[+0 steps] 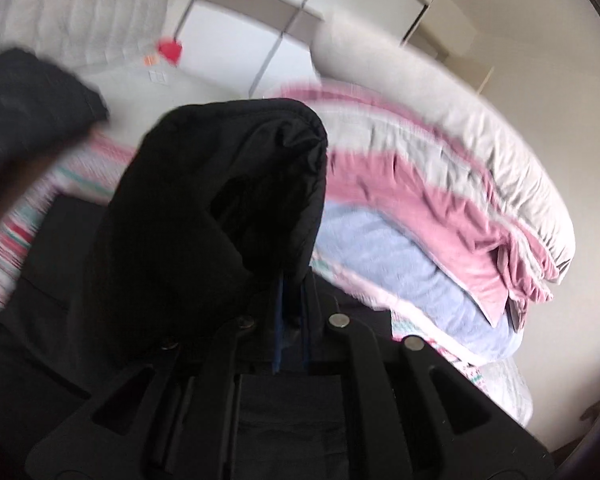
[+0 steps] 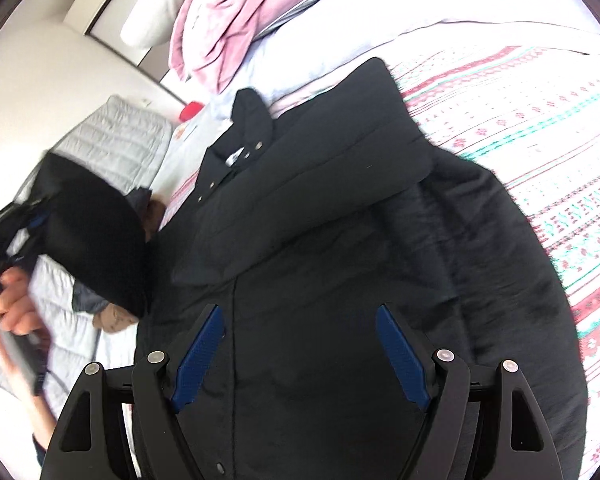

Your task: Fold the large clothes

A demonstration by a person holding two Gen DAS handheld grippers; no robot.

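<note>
A large black padded jacket (image 2: 320,240) lies spread on a bed with a patterned pink, white and teal sheet (image 2: 520,128). One sleeve is folded across its chest. My right gripper (image 2: 300,344) is open, its blue pads (image 2: 400,360) hovering just above the jacket's lower front, holding nothing. My left gripper (image 1: 292,312) is shut on the jacket's other sleeve (image 1: 220,208), which is lifted and drapes over the fingers, hiding most of them. In the right wrist view that lifted sleeve (image 2: 96,240) hangs at the left, above the bed.
A heap of pink, light blue and white bedding (image 1: 440,208) lies at the head of the bed. A grey quilted cover (image 2: 120,140) lies beside the jacket. A small red object (image 2: 190,111) sits near the wall. White cupboards (image 1: 260,20) stand behind.
</note>
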